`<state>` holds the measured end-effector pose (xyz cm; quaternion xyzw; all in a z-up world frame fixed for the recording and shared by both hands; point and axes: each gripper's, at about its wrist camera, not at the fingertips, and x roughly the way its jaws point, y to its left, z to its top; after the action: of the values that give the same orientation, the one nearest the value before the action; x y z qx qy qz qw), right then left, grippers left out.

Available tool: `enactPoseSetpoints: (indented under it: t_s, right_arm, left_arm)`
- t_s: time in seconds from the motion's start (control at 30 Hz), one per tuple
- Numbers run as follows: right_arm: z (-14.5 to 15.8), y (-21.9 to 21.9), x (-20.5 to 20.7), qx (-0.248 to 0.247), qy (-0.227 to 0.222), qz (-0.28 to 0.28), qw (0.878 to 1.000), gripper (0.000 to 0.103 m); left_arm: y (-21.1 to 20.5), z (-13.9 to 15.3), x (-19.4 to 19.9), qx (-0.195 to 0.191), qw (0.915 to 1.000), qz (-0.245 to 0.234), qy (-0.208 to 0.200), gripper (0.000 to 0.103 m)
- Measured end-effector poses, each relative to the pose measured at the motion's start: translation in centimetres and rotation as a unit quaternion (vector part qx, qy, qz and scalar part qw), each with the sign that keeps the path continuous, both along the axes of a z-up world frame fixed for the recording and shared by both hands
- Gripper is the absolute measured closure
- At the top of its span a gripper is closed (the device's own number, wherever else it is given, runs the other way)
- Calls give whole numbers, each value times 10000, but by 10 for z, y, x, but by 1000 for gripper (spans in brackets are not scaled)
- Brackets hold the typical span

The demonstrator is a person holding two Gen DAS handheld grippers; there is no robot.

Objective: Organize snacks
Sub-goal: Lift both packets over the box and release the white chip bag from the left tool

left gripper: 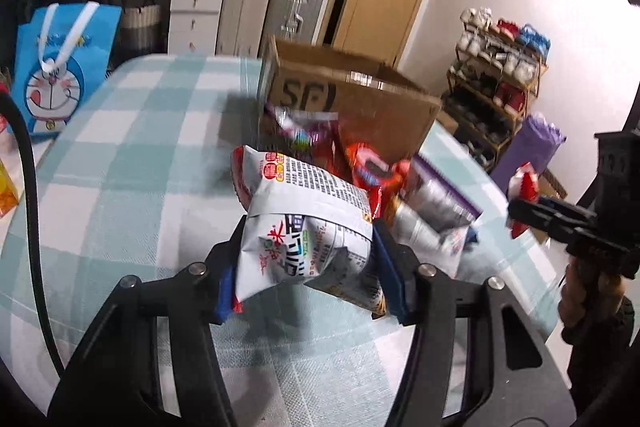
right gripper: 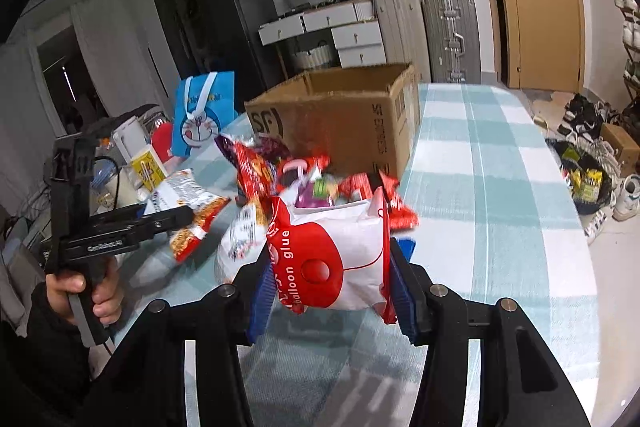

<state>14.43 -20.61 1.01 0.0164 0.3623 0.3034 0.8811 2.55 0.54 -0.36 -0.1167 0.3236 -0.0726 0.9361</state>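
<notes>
Two snack packets are held above a checked tablecloth (left gripper: 120, 167).
A white printed snack bag (left gripper: 308, 227) is clamped by the left gripper (left gripper: 306, 267) at centre frame; a red-and-white "balloon glue" packet (right gripper: 332, 255) is clamped by the right gripper (right gripper: 328, 287), below a cardboard box (right gripper: 344, 115).

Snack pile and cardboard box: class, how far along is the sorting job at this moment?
Done: nothing visibly sorted; the inside of the cardboard box is hidden. In hand: the left gripper clamps a white printed snack bag, and the right gripper clamps a red-and-white packet. Left: the snack pile lies on the checked tablecloth before the box.
</notes>
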Motion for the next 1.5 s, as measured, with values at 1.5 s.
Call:
enactPoseSetpoints:
  t_s: [1.5]
  right_arm:
    - [52, 54, 161, 334, -104, -129, 9993, 52]
  left_arm:
    - [-32, 99, 191, 463, 9982, -64, -378, 49]
